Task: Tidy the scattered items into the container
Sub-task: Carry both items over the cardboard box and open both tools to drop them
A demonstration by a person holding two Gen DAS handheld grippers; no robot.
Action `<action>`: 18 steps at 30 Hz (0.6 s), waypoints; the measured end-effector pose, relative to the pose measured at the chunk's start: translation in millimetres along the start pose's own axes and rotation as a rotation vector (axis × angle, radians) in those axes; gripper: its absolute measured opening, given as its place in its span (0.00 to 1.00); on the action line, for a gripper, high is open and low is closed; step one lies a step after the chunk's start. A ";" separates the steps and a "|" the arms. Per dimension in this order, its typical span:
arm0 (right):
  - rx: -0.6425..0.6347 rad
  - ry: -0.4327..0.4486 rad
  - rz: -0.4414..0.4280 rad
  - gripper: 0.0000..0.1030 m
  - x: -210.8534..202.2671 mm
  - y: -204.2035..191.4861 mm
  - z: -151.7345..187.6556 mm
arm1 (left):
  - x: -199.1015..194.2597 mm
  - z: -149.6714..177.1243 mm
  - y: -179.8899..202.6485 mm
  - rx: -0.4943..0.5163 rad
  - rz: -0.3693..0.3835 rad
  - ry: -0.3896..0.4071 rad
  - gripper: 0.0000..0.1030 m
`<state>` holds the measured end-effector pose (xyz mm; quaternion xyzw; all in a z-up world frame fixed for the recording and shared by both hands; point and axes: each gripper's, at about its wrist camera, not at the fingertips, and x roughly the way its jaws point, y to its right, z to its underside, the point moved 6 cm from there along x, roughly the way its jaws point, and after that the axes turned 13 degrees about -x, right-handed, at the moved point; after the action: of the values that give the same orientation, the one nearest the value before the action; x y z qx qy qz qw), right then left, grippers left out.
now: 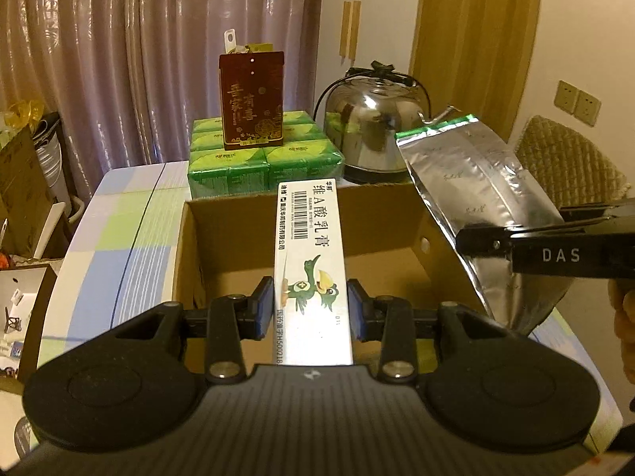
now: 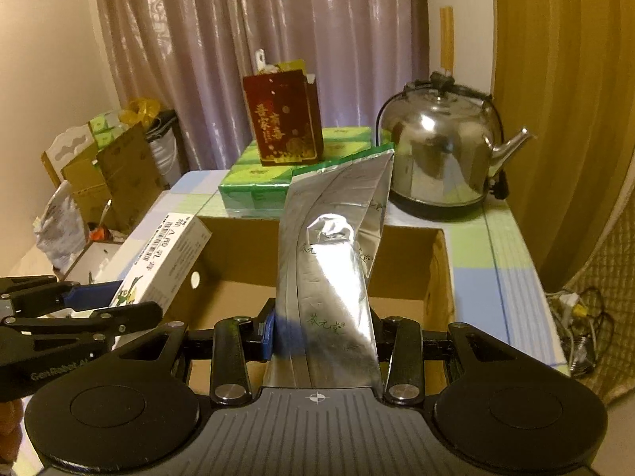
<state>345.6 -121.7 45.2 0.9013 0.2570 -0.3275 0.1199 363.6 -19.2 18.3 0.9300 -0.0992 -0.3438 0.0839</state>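
Fingers (image 1: pixel 265 304) clamp ointment box (image 1: pixel 309 261); cardboard box (image 1: pixel 190 246) floor mostly hidden.

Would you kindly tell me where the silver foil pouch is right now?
The silver foil pouch is clamped in the right gripper, held above the open cardboard box, in front of the steel kettle.

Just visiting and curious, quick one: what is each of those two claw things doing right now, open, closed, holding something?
Left gripper: closed on the white ointment box.
Right gripper: closed on the silver foil pouch.
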 end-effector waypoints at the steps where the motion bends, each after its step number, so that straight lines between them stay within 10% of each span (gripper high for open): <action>1: 0.005 -0.006 -0.001 0.36 6.7 2.8 -1.9 | 7.3 -2.8 -0.8 0.004 -0.003 -0.004 0.32; 18: 0.055 -0.067 -0.012 0.36 58.8 25.7 12.8 | 77.5 3.0 -2.2 0.021 -0.028 -0.078 0.32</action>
<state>391.3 -125.5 -1.6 0.8912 0.2490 -0.3651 0.1018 419.6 -36.1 -32.7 0.9180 -0.0932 -0.3800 0.0652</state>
